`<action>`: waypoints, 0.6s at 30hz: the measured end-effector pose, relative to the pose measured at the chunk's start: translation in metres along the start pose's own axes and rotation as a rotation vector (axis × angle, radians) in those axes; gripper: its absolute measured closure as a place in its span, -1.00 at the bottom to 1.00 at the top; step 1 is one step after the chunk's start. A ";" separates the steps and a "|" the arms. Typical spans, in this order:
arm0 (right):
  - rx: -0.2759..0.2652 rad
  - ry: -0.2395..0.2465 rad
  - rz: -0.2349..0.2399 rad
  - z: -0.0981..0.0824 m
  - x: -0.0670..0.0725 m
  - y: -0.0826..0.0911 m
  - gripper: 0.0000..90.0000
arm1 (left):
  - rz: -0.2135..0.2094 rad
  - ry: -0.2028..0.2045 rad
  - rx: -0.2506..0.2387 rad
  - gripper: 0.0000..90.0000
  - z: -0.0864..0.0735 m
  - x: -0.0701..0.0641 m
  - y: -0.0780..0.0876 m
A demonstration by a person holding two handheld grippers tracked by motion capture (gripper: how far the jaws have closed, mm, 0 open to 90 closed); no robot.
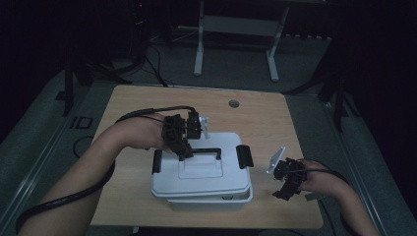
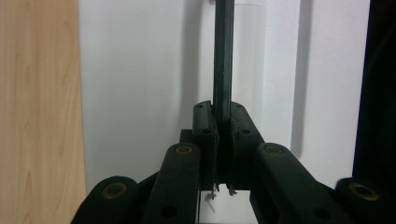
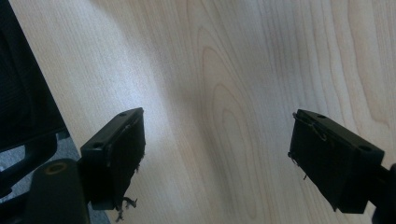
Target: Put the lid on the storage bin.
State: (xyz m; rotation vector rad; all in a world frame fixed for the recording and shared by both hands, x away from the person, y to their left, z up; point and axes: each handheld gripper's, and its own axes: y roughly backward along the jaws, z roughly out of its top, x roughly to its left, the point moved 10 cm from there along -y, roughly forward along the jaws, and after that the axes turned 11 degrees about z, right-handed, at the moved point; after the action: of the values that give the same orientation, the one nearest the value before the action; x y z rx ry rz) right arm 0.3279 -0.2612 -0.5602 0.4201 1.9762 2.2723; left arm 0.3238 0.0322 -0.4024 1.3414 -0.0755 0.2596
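A white plastic box (image 1: 206, 194) with a white lid (image 1: 196, 179) sits on the wooden table (image 1: 255, 118). Its black carry handle (image 1: 209, 150) crosses the lid top. My left gripper (image 1: 186, 156) is shut on that handle at its left end. In the left gripper view the thin black handle bar (image 2: 223, 56) runs up from between the closed jaws of the left gripper (image 2: 223, 123), over the white lid (image 2: 140, 84). My right gripper (image 1: 285, 194) hovers over the table to the right of the box, open, with bare wood between its pads (image 3: 116, 154).
Black latches (image 1: 244, 156) sit on the lid's left and right ends. A round cable port (image 1: 233, 103) lies near the table's far edge. Beyond the table stands a white metal frame (image 1: 236, 29) on a grey floor. A dark chair part (image 3: 23, 107) edges the right gripper view.
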 end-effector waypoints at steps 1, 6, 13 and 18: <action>0.000 0.000 0.000 0.000 0.000 0.000 -0.60 | -0.002 -0.002 -0.007 0.86 0.004 -0.001 -0.002; -0.002 -0.004 0.003 -0.002 0.001 0.001 -0.60 | -0.012 -0.026 -0.006 0.86 0.015 -0.002 -0.013; -0.007 -0.003 0.002 -0.003 0.000 0.000 -0.60 | -0.010 -0.054 0.009 0.86 0.024 -0.005 -0.026; -0.007 -0.001 0.002 -0.003 0.000 -0.001 -0.60 | -0.012 -0.058 0.030 0.86 0.021 -0.004 -0.037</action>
State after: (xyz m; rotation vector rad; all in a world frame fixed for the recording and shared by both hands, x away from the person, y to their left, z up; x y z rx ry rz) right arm 0.3270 -0.2644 -0.5618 0.4228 1.9675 2.2796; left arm 0.3302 0.0035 -0.4336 1.3787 -0.1126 0.2130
